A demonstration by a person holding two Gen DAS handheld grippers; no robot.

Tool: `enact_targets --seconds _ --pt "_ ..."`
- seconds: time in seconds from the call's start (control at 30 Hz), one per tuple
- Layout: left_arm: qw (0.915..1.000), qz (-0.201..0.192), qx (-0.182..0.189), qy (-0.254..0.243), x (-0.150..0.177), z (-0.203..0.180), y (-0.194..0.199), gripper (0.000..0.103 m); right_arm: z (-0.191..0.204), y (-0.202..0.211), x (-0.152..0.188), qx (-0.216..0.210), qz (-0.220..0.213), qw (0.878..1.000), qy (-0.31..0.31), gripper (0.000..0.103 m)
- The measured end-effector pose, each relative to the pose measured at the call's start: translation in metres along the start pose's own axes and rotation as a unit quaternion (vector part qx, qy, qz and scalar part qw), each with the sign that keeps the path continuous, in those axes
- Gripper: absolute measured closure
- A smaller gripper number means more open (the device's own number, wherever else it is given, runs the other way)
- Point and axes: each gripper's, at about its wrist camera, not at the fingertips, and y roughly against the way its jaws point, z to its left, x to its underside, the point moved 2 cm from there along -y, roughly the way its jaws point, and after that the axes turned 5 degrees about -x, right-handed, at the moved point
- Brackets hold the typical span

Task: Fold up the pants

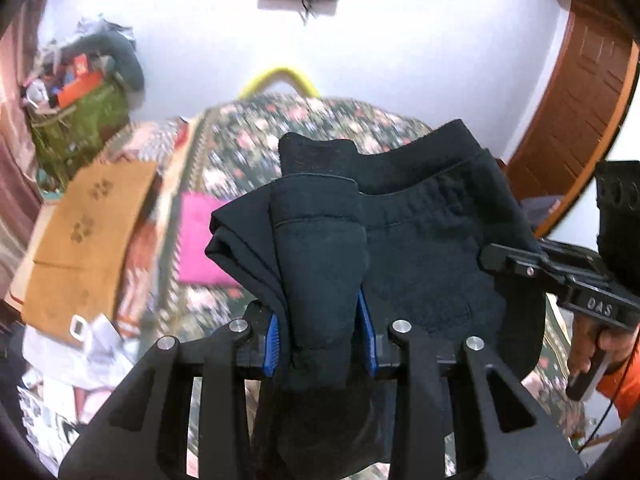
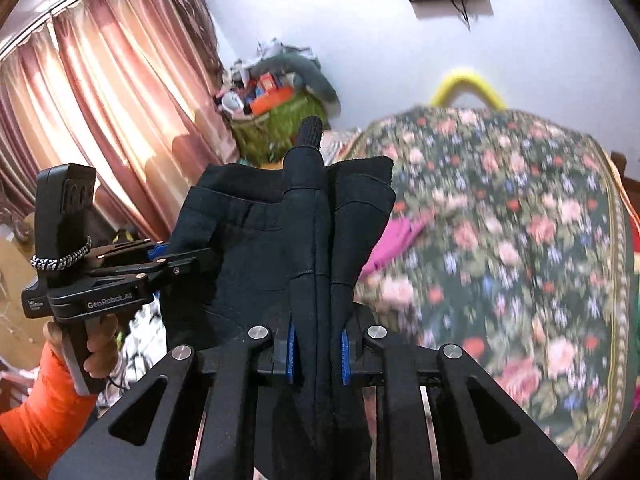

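Observation:
The black pants hang in the air above the bed, held up between both grippers. My left gripper is shut on a bunched fold of the pants; cloth fills the gap between its blue pads. My right gripper is shut on another bunched edge of the same pants. In the left wrist view the right gripper clamps the cloth at the right. In the right wrist view the left gripper clamps it at the left. The waistband shows at the top.
A bed with a floral cover lies below. A pink cloth and a brown paw-print cloth lie on it. A cluttered green basket stands by the curtain. A wooden door is at the right.

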Motion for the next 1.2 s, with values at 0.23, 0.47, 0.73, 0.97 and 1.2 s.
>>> enact_targets --seconds 0.23,0.47,0.73,0.97,1.2 --pt "0.9989 -0.027 -0.038 0.003 -0.044 0.034 -0.024 0.071 -0.002 -0.035 -0.032 0.001 -0.026 1.000 -0.004 0.089" --pt "0.9975 -0.014 -0.068 0.012 -0.066 0.073 -0.081 0.071 -0.017 -0.093 -0.050 0.011 -0.024 0.999 -0.022 0.089" --pt "0.9956 0.016 -0.091 0.014 -0.076 0.104 -0.166 0.071 -0.044 -0.156 -0.053 0.024 -0.004 0.999 -0.048 0.089" --pt "0.9949 0.043 -0.086 0.030 -0.070 0.120 -0.231 0.071 -0.077 -0.198 -0.050 0.044 0.026 0.997 -0.056 0.089" --pt "0.9914 0.083 -0.098 0.026 -0.062 0.124 -0.277 0.066 -0.102 -0.223 -0.041 0.074 0.065 0.993 -0.069 0.083"
